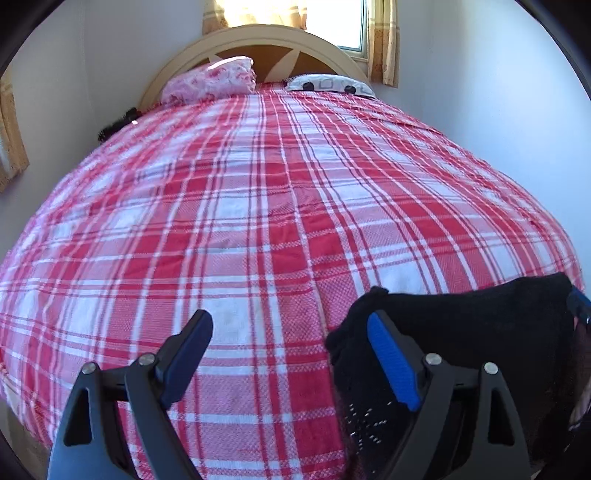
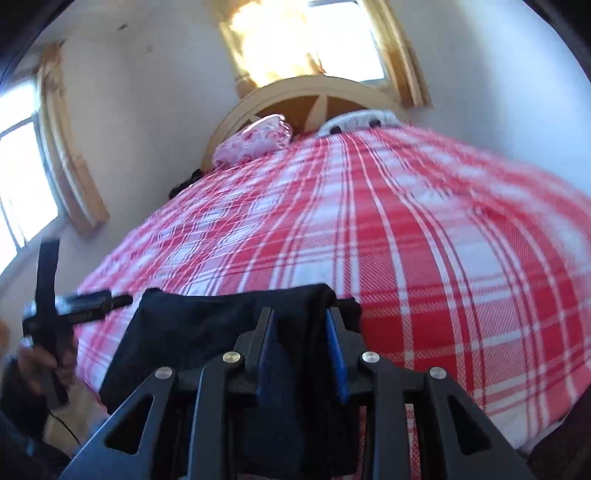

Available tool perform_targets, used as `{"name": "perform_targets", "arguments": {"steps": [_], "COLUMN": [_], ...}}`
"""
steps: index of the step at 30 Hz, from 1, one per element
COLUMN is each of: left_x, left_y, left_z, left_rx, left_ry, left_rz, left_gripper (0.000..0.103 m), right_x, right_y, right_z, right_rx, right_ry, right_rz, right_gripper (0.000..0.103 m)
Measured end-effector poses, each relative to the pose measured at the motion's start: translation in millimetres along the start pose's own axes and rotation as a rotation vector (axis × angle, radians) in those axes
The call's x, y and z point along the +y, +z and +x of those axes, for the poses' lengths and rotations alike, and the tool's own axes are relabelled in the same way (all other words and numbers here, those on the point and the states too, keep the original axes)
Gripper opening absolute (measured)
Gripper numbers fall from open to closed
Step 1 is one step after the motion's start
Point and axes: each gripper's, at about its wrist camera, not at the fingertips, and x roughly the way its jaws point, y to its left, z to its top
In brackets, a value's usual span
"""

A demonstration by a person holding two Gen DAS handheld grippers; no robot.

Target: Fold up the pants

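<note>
Plaid bedspread (image 1: 258, 206), arched headboard (image 1: 258, 37), sunlit window (image 2: 303, 40)

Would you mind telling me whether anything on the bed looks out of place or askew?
Nothing stands out. The black pants sit folded at the near edge of the plaid bedspread, which lies smooth, and both pillows rest by the headboard.

A home bedroom: bed (image 1: 258, 184) under red plaid cover, pillows (image 1: 210, 79) against arched wooden headboard (image 1: 273, 40), curtained window (image 1: 332, 18) behind.
</note>
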Motion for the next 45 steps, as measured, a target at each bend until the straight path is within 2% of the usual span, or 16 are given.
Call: {"name": "perform_targets", "arguments": {"steps": [2,5,7,10,14,16,18,22,25,29,31,34,37,39,42,45], "left_x": [-2,-10,-17,-20,-13,-11,-12,-13,-5,12,13,0,-24,-42,-63,-58], "left_y": [1,-2,-7,-11,-12,-12,-13,-17,-18,-17,-14,-9,-8,-13,-26,-39], "left_z": [3,6,14,26,33,31,30,31,36,32,13,-15,-38,-39,-22,-4], "left_rx": [0.010,0.013,0.015,0.012,0.018,0.018,0.009,-0.009,-0.001,0.032,-0.020,-0.088,-0.154,-0.167,-0.117,-0.041], "left_ry": [-0.048,-0.076,-0.039,0.043,0.059,0.051,0.061,0.096,0.143,0.181,0.171,0.089,-0.043,-0.110,-0.074,-0.053], "left_rz": [-0.011,0.003,0.034,0.096,0.095,0.090,0.105,0.131,0.121,0.054,0.028,0.024,0.018,0.050,0.116,0.108], "left_gripper": [0.089,0.089,0.089,0.090,0.091,0.091,0.091,0.092,0.092,0.090,0.090,0.090,0.090,0.090,0.090,0.090], "right_x": [20,35,44,64,86,95,88,46,8,-28,-26,-15,-19,-25,-29,-32], "right_y": [1,1,-2,-9,-23,-29,-33,-27,-25,-19,-15,-6,-7,-11,-12,-12], "right_z": [-5,-12,-10,0,7,12,19,11,-1,-20,-20,3,42,50,51,42], "right_rx": [-0.013,-0.028,-0.022,0.015,0.102,0.106,0.121,0.096,0.079,0.010,-0.010,-0.013,0.075,0.033,0.011,0.013], "right_ry": [-0.007,0.097,0.155,0.125,0.362,0.319,0.204,0.113,-0.007,0.013,0.037,0.054,0.029,0.060,0.095,0.097], "right_rz": [-0.076,-0.075,-0.067,-0.162,-0.181,-0.218,-0.224,-0.117,-0.041,0.123,0.125,0.082,0.084,0.104,0.079,0.073], "right_gripper": [0.030,0.030,0.030,0.030,0.030,0.030,0.030,0.030,0.030,0.030,0.030,0.030,0.030,0.031,0.030,0.030]}}
